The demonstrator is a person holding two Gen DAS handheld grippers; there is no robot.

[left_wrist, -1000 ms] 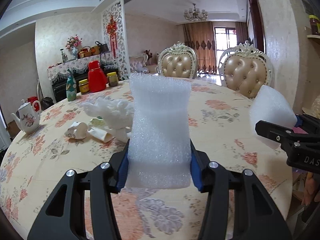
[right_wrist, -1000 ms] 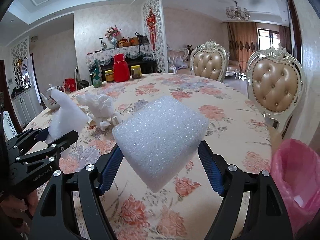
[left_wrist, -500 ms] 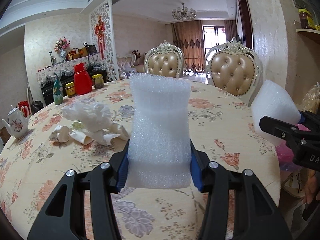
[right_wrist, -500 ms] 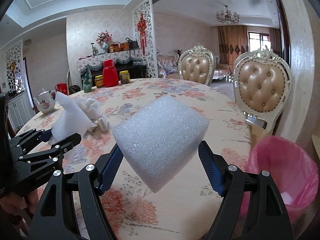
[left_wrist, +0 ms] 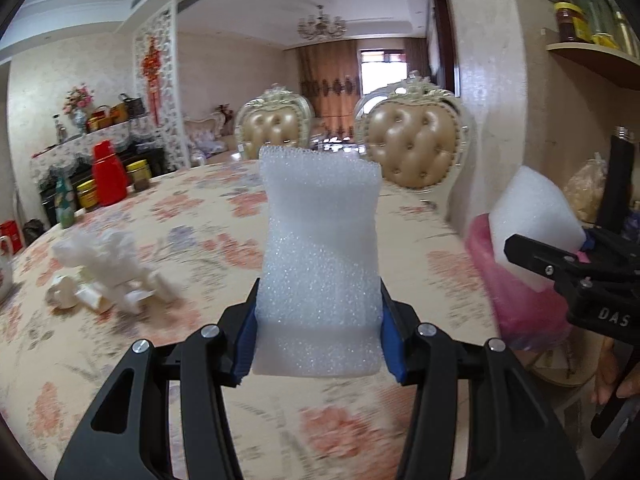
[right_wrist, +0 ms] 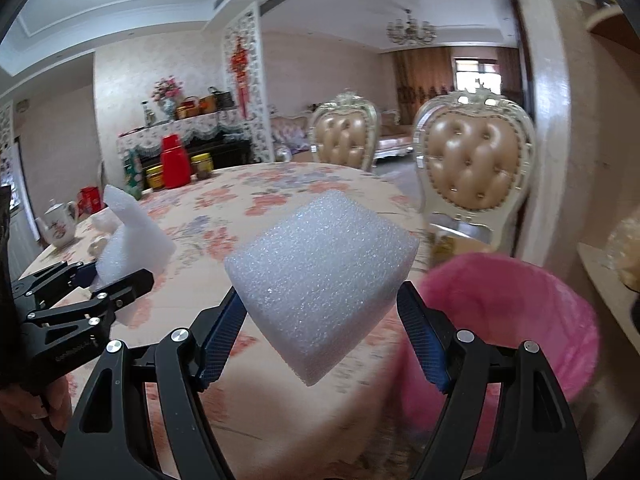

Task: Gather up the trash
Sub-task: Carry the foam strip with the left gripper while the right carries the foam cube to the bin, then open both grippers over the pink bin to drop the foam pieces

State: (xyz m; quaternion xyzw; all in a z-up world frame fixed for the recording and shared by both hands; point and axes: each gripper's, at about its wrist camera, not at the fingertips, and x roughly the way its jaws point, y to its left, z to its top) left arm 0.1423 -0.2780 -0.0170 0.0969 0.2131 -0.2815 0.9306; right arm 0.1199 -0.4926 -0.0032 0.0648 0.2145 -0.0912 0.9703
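While both tongs [left_wrist: 318,344] [right_wrist: 320,344] grip foam, a pink bin [right_wrist: 520,320] stands beside the table [left_wrist: 420,240].

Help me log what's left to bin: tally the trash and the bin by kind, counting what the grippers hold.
Foam pieces: 2, one in the left gripper (foam piece) and one in the right gripper (foam block)
Crumpled white trash pile on the table: 1
Pink-lined bin: 1
Total: 4
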